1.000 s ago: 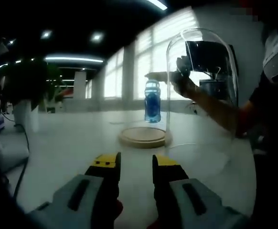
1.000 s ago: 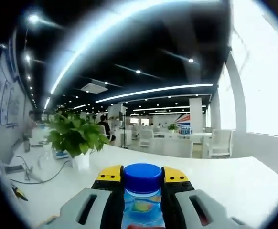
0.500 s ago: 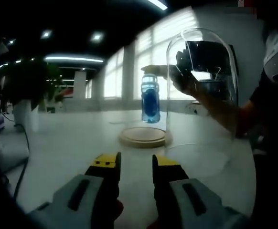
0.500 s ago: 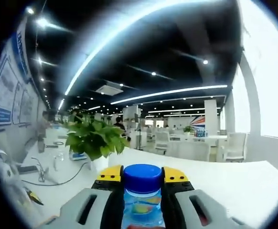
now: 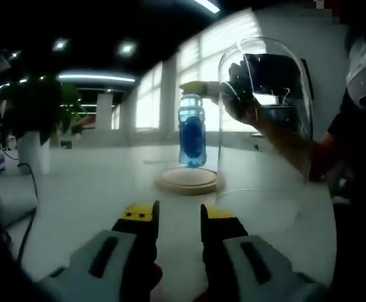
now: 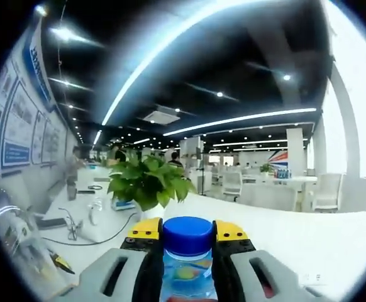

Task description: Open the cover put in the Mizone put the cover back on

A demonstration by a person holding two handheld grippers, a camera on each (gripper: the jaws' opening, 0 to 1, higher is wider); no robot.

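The pale white surface point(image 5: 88, 189) runs out from your left gripper point(image 5: 178, 217) toward the bright windows. On it, at about 1 o'clock from your fingers point(image 5: 139, 220), stands the tall clear glass dome cover point(image 5: 268, 113), set down just to the right of the round wooden base point(image 5: 189, 180). Past the glass you can see your hand point(image 5: 239, 94) carrying the right gripper.

The blue Mizone bottle with the blue cap point(image 5: 191, 131) hangs upright just above that wooden base, not touching it, its lower end close over the disc.

In the right gripper view, your right gripper point(image 6: 188, 236) has its yellow-tipped fingers point(image 6: 144, 229) clenched on the bottle point(image 6: 188, 264) just under the cap, one on each side. Beyond it, at 11 o'clock, sits a green leafy potted plant point(image 6: 146, 182) on the white surface point(image 6: 283, 233).

Your left gripper's fingers stand parted with a narrow gap, released, holding nothing and hovering low over the surface at 6 o'clock of the left gripper view.

Compared with a second ago, the bottle has shifted left and sits more squarely over the base, and now looks larger and nearer. The plant has drifted toward the middle of the right gripper view as your hand turned. Your left gripper has stayed where it was.
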